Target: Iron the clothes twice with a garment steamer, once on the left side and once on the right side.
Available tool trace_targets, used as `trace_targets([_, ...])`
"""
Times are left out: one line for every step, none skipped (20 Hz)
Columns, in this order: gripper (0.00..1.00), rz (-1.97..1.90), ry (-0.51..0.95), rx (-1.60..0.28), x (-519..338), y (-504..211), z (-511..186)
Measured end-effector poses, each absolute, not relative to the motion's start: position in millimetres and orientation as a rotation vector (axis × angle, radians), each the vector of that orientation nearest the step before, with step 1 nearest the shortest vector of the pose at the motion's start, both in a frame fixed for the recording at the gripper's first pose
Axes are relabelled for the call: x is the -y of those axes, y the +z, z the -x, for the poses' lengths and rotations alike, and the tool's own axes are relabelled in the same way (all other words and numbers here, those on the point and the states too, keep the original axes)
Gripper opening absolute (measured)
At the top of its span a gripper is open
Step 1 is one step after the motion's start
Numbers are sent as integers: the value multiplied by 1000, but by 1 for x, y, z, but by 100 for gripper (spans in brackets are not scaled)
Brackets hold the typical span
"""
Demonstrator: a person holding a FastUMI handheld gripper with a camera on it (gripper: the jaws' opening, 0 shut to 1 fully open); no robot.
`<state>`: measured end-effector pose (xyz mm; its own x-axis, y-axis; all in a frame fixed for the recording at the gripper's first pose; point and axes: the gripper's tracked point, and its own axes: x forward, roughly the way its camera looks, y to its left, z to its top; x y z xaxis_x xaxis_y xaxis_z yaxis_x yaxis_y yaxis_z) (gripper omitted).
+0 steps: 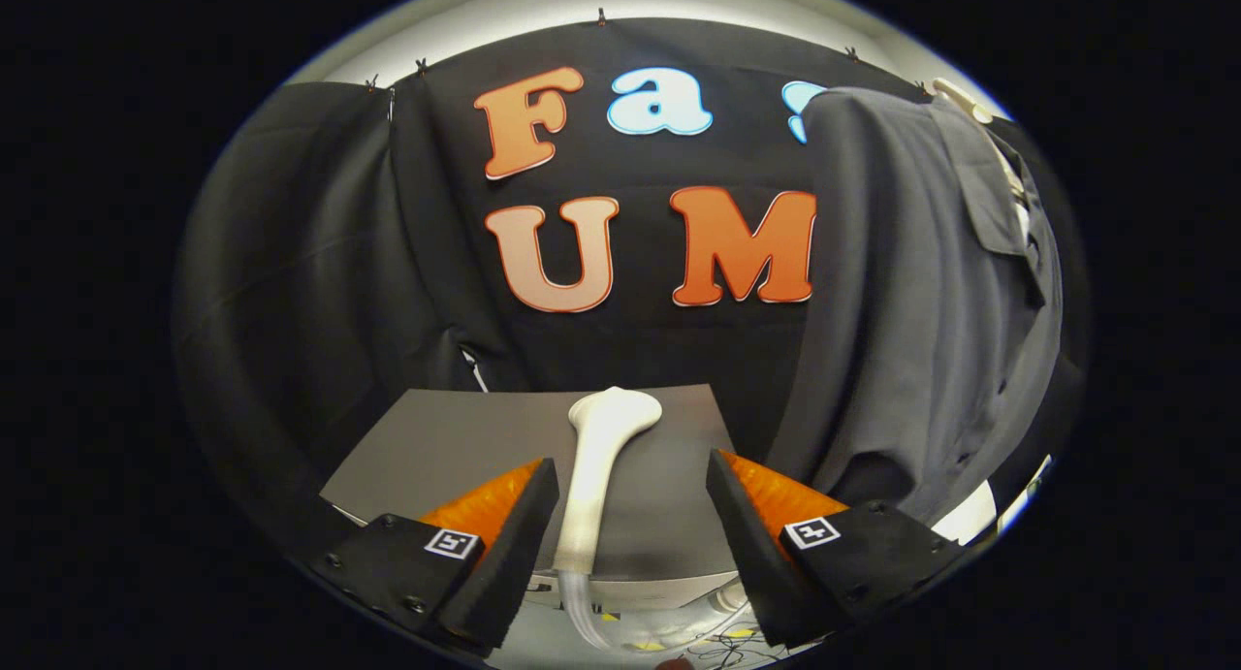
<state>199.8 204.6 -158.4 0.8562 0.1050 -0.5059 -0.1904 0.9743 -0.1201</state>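
**Fingers released, steamer lying between them**

Your gripper (632,495) has its fingers spread apart and grasping nothing — neither one touches the white garment steamer (603,457). The steamer lies on the grey bench (436,437) in the lower middle of the frame, its handle running up between the fingers and its wider head just beyond their tips. A clear hose (580,607) leaves the handle's near end and curves down off the bench edge. The grey shirt (911,292) hangs at the right of the frame — on a pale hanger (960,98), in front of the black wall.
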Motion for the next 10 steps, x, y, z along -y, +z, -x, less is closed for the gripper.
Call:
trace_targets([99, 186, 155, -554, -209, -170, -209])
trace_targets([99, 199, 160, -592, -215, -181, -215])
trace_targets([99, 204, 161, -632, -223, -193, -222])
trace_targets([99, 204, 163, -670, -230, -204, -230])
trace_targets([99, 205, 162, -700, -235, -214, -239])
trace_targets([99, 211, 152, -735, -235, -226, -248])
trace_targets([99, 221, 145, -767, -236, -237, -253])
trace_targets([99, 224, 132, -798, -236, -248, -260])
trace_targets([99, 225, 127, -820, -237, -257, -266])
trace_targets([99, 229, 116, -834, -236, -264, -272])
